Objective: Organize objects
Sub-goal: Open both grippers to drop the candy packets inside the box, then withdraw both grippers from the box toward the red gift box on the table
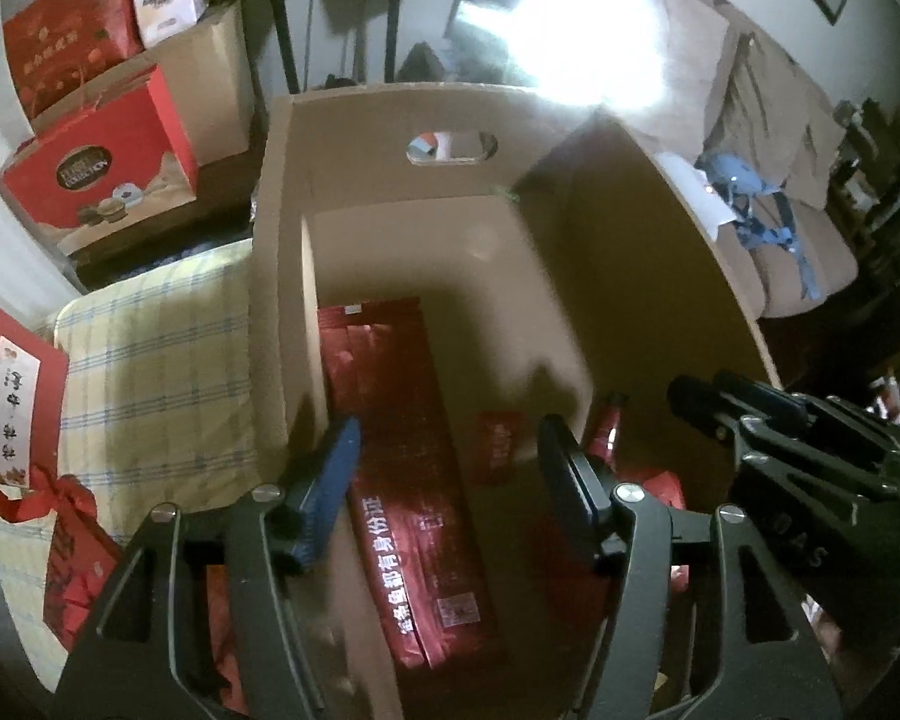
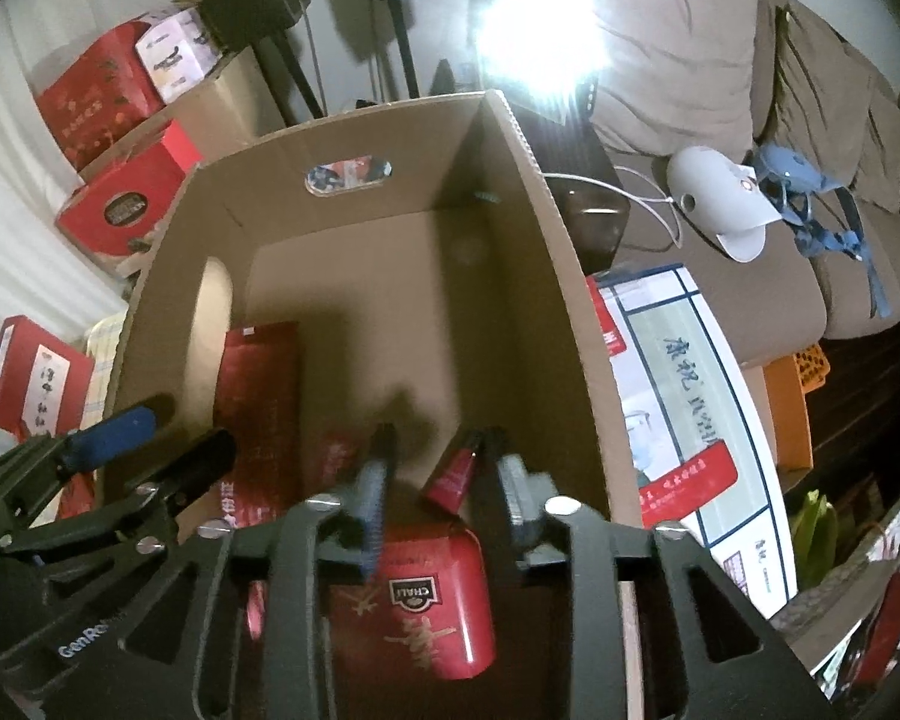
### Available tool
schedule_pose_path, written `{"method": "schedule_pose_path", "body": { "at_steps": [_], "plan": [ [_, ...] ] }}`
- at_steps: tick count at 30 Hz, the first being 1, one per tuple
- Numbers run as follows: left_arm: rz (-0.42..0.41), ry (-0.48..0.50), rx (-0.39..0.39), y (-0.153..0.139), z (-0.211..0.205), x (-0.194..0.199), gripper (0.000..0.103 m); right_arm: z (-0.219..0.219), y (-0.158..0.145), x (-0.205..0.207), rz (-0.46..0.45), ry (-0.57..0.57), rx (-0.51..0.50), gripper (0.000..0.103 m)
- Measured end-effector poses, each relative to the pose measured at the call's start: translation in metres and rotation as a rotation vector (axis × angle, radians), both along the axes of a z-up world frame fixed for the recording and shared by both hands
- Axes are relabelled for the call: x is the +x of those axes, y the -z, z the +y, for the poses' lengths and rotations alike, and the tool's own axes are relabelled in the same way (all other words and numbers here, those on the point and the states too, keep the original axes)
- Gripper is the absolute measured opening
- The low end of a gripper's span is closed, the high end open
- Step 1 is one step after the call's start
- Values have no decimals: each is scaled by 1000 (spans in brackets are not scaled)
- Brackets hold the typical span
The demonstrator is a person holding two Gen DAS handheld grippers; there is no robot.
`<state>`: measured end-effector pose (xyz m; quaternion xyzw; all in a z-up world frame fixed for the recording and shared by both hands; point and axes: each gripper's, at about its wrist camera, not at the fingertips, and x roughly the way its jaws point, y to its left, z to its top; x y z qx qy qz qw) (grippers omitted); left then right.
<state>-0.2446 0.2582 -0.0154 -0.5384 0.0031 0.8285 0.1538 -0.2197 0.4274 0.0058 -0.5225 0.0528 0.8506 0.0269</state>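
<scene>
A large open cardboard box (image 1: 426,120) fills both views (image 2: 528,192). Inside it lie a long red packet with white characters (image 1: 414,510), also in the right wrist view (image 2: 258,414), a red CHALI tin (image 2: 426,594), a small red tube (image 2: 459,471) and a small red packet (image 1: 498,444). My left gripper (image 1: 450,480) is open and empty above the long red packet. My right gripper (image 2: 441,480) is open and empty over the tin, its fingers either side of the tube; it shows in the left view (image 1: 810,450).
Red gift boxes (image 1: 102,174) and brown cartons are stacked at the back left. A checked cushion (image 1: 156,372) lies left of the box. A white printed carton (image 2: 690,396) stands right of it. A brown sofa (image 2: 780,150) holds a white device and blue straps.
</scene>
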Motion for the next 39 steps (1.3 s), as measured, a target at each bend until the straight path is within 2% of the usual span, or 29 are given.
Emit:
{"method": "schedule_pose_path", "body": {
  "at_steps": [3, 9, 11, 13, 16, 22, 24, 33, 39],
  "plan": [
    [19, -6, -17, -5, -3, 3, 67, -1, -2, 2, 3, 0, 1, 58],
    [19, 8, 25, -13, -12, 7, 69, -2, -10, 8, 14, 4, 22, 75],
    [21, 13, 31, -16, -14, 9, 71, -3, -13, 10, 20, 3, 34, 77],
    [37, -2, 19, -21, -17, 11, 84, -4, -16, 13, 25, 3, 41, 78],
    [42, -16, 52, -28, -27, 14, 85, -4, -23, 17, 37, 4, 44, 79],
    [61, -50, 47, -37, -50, 18, 86, -9, -36, 27, 56, 0, 56, 81],
    [67, -62, 44, -39, -58, 20, 88, -14, -40, 30, 63, -5, 60, 85],
    [129, -97, 11, -52, -91, 34, 101, -37, -56, 37, 95, -36, 55, 102],
    [174, -116, -27, -60, -111, 40, 102, -58, -63, 40, 108, -61, 78, 102]
  ]
}}
